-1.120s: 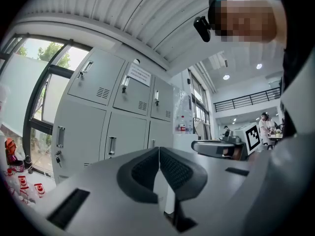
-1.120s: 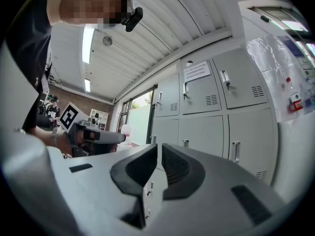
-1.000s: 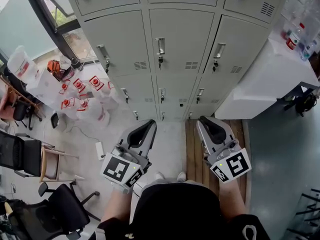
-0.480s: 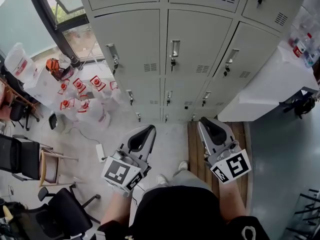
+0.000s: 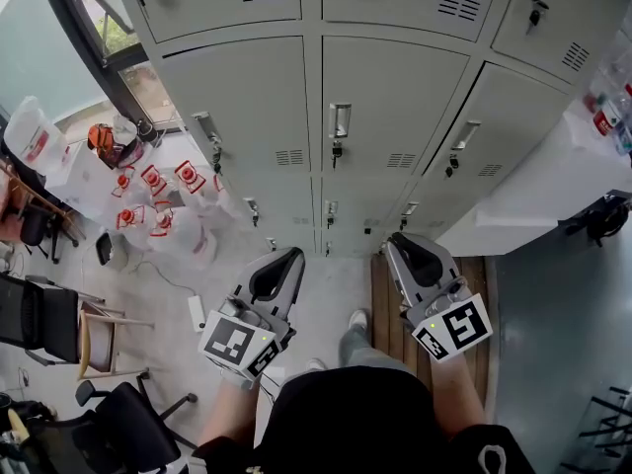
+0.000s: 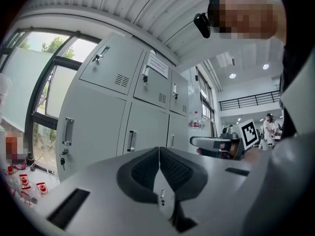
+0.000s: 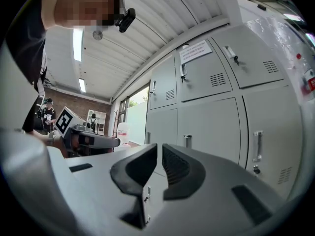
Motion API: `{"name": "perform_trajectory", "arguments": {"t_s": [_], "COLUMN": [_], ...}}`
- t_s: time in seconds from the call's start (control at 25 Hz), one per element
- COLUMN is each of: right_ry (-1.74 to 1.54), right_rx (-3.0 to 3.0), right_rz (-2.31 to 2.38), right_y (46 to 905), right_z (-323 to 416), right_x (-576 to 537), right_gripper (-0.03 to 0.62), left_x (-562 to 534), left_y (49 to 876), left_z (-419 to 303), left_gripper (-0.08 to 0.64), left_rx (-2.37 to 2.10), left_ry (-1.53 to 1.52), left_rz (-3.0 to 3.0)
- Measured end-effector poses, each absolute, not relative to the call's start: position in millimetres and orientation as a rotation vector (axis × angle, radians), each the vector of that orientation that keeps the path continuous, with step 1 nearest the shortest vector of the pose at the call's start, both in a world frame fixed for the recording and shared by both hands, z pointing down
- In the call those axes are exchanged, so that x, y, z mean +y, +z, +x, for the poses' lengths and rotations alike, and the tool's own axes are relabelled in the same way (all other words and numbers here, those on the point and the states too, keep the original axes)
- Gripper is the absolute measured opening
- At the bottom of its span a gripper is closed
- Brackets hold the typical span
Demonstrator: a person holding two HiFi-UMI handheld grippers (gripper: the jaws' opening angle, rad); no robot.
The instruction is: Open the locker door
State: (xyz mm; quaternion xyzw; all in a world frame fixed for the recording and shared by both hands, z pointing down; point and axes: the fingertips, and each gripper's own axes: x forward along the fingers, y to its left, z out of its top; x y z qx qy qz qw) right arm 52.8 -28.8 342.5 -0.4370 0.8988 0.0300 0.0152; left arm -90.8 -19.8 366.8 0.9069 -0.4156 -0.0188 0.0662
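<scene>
My left tool (image 5: 283, 262) had its jaws pressed together with nothing between them. My right tool (image 5: 403, 245) was closed and empty too. Both pointed toward the grey lockers (image 5: 237, 97), well apart from them. The locker door (image 5: 395, 107) ahead of the tools was closed. Its handle (image 5: 339, 120) sat ahead, between the two tips.

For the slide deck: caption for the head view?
Both shut and empty, left gripper and right gripper held short of the closed grey lockers.
</scene>
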Motion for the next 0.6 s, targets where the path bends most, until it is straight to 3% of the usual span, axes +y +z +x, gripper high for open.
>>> {"name": "perform_trajectory", "arguments": {"t_s": [0.6], "right_ry": [0.131], "right_rx": [2.892], "right_rz": [-1.149], "right_y": [343.1], "right_z": [83.5], "right_x": [-152.4], "right_gripper": [0.048], "left_x": [-129.4], "left_y": [358.6], "left_z": [-47.0], "left_gripper": [0.023], "left_rx": [-1.443], "left_ry": [-0.017], "left_rz": [2.668]}}
